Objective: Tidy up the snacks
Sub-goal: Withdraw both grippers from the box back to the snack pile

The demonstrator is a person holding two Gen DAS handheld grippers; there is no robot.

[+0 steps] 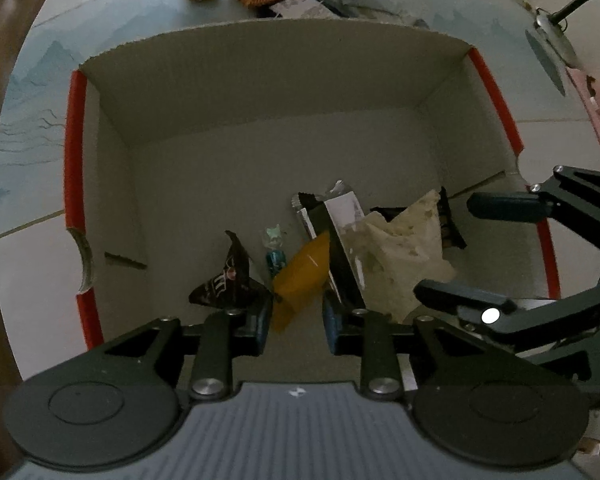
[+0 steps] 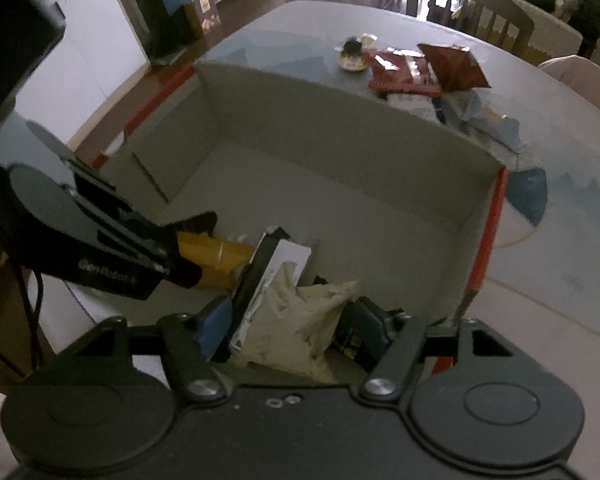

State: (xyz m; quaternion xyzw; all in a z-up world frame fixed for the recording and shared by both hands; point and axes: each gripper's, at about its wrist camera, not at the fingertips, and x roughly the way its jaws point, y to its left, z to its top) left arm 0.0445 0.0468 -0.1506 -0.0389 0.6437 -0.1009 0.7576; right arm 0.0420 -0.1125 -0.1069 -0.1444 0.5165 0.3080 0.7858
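The yellow packet (image 1: 300, 276) lies on the floor of the cardboard box (image 1: 260, 76), in the near part, its long axis running from the near-left up toward the far-right, one end leaning against a black-and-white bar wrapper (image 1: 340, 240) that stands tilted on edge. The left gripper (image 1: 296, 320) hangs just over the packet's near end with its jaws narrow but parted; the packet sits in the gap, and its blue pads (image 1: 263, 320) do not appear to press it. Just left of it lie a small dark wrapper (image 1: 228, 280) and a little teal candy (image 1: 275, 258). To the right, a crumpled pale bag (image 2: 300, 316) rests against the bar wrapper, and the right gripper (image 2: 296, 328) straddles it with its jaws about half open, the pads standing clear of the bag on both sides. Beyond the box's far wall, on the desk (image 2: 280, 28), lie red snack packets (image 2: 420, 66) and a small cup (image 2: 354, 56).
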